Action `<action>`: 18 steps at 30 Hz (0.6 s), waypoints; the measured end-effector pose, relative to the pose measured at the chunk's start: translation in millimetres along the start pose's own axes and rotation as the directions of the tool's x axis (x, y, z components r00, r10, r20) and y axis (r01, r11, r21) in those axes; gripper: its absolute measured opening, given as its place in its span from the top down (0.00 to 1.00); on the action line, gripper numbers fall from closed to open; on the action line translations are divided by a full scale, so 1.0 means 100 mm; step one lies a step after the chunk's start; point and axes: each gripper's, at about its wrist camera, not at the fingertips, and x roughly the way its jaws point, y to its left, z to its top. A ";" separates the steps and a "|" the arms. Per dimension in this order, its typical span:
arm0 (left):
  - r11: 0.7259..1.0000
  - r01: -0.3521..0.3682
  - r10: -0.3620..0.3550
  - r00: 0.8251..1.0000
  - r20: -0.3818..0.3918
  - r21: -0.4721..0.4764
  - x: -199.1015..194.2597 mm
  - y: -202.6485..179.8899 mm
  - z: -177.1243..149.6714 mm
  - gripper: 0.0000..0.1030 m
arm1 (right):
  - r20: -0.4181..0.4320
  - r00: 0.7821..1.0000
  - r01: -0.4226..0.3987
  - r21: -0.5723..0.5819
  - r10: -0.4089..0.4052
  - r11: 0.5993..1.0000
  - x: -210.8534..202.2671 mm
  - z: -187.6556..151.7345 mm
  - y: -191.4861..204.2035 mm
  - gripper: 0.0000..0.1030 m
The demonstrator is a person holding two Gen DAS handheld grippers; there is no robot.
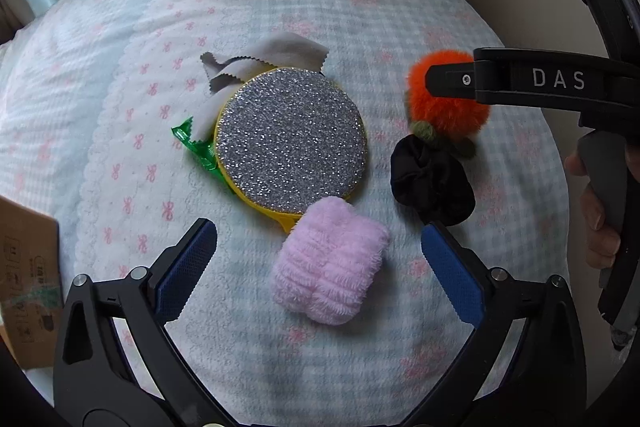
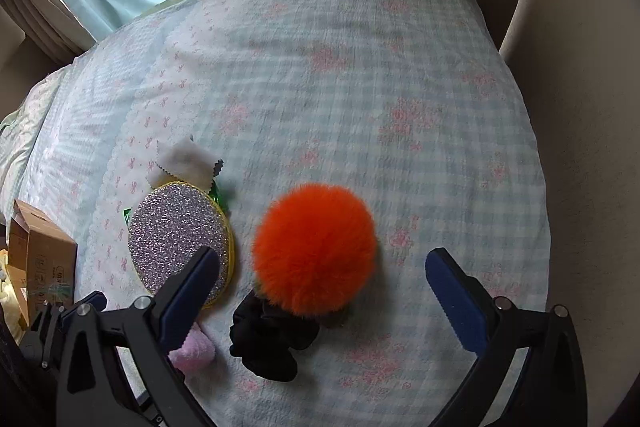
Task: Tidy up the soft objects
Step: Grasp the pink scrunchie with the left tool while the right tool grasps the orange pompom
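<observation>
Two pairs of hand-held tongs hang over a bed (image 2: 360, 75) spread with a pale checked, bow-printed cover, where a cluster of soft things waits to be sorted. The left tongs (image 1: 320, 247) stand wide apart and empty, framing a pink fluffy roll (image 1: 330, 261) that lies toward the near edge of the bed, touching the rim of a glittery silver disc with a yellow border (image 1: 292, 143). The right tongs (image 2: 322, 275) are likewise spread and grip nothing; between their blue pads sits an orange pom-pom (image 2: 316, 247), with a black scrunchie (image 2: 268, 343) just beside it on the near side. A grey pinked cloth (image 1: 260, 61) and a green wrapper (image 1: 198, 147) poke out from under the disc's far and left sides. A cardboard box (image 2: 40, 259) stands off the left edge of the bed. Judging by the poses, the step in hand is the approach to a first pick, each tool lined up on its own item. The next move likely calls for lowering the pads to either side of the pom-pom or roll and closing gently, since plush compresses and may slip, without snagging the scrunchie alongside.
</observation>
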 end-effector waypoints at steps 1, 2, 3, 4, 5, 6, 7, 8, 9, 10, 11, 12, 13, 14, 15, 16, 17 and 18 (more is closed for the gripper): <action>1.000 -0.002 0.002 1.000 0.000 0.000 0.02 -0.02 -0.01 0.01 | -0.002 1.000 -0.003 0.000 0.003 1.000 0.02 0.00 0.00 0.00; 1.000 -0.002 0.002 1.000 -0.001 0.001 0.04 -0.03 -0.02 0.01 | -0.005 1.000 -0.005 -0.002 0.005 1.000 0.04 0.01 -0.01 0.00; 1.000 -0.001 0.001 1.000 -0.004 0.003 0.06 -0.04 -0.03 0.01 | -0.008 1.000 -0.006 -0.004 0.006 1.000 0.07 0.01 -0.01 0.00; 1.000 -0.002 0.002 1.000 -0.007 0.006 0.08 -0.05 -0.04 0.03 | -0.010 1.000 -0.008 -0.005 0.008 1.000 0.10 0.01 -0.01 0.00; 1.000 -0.003 0.003 1.000 -0.013 0.009 0.12 -0.06 -0.05 0.04 | -0.012 1.000 -0.011 -0.005 0.011 1.000 0.12 0.02 -0.01 0.00; 1.000 -0.003 0.004 1.000 -0.021 0.012 0.15 -0.06 -0.05 0.11 | -0.015 1.000 -0.014 -0.005 0.014 1.000 0.15 0.02 -0.02 0.00; 1.000 -0.002 0.003 1.000 -0.031 0.016 0.19 -0.06 -0.05 0.21 | -0.016 1.000 -0.015 -0.005 0.015 1.000 0.18 0.03 -0.02 0.01; 1.000 -0.003 0.004 0.999 -0.043 0.018 0.22 -0.06 -0.06 0.26 | -0.016 1.000 -0.014 -0.006 0.014 1.000 0.21 0.03 -0.02 0.03; 1.000 -0.003 0.004 0.998 -0.056 0.018 0.26 -0.06 -0.07 0.30 | -0.018 1.000 -0.013 -0.006 0.013 1.000 0.24 0.04 -0.02 0.05; 1.000 0.002 0.000 0.998 -0.066 0.016 0.29 -0.05 -0.09 0.31 | -0.020 1.000 -0.014 -0.005 0.014 1.000 0.26 0.04 -0.03 0.08; 1.000 0.005 -0.004 0.997 -0.074 0.015 0.31 -0.04 -0.10 0.33 | -0.025 1.000 -0.017 -0.004 0.017 1.000 0.29 0.05 -0.03 0.10; 1.000 0.006 -0.005 0.997 -0.081 0.017 0.33 -0.04 -0.12 0.36 | -0.031 0.999 -0.017 -0.001 0.017 1.000 0.32 0.05 -0.03 0.12; 1.000 0.009 -0.007 0.996 -0.089 0.020 0.35 -0.04 -0.13 0.40 | -0.036 0.999 -0.015 0.002 0.015 1.000 0.35 0.06 -0.04 0.16; 1.000 0.014 -0.012 0.995 -0.096 0.024 0.36 -0.04 -0.15 0.42 | -0.040 0.999 -0.013 0.006 0.014 1.000 0.37 0.06 -0.04 0.21; 0.999 0.018 -0.015 0.995 -0.099 0.028 0.36 -0.04 -0.16 0.44 | -0.044 0.999 -0.016 0.011 0.016 1.000 0.39 0.07 -0.05 0.23; 0.999 0.019 -0.015 0.995 -0.099 0.035 0.36 -0.05 -0.17 0.49 | -0.050 0.999 -0.020 0.017 0.021 1.000 0.41 0.07 -0.05 0.29; 0.999 0.018 -0.014 0.995 -0.098 0.041 0.36 -0.05 -0.17 0.53 | -0.055 0.998 -0.024 0.023 0.025 0.999 0.43 0.07 -0.05 0.32; 0.999 0.016 -0.012 0.995 -0.100 0.048 0.36 -0.06 -0.17 0.59 | -0.060 0.998 -0.027 0.027 0.028 0.999 0.44 0.07 -0.05 0.35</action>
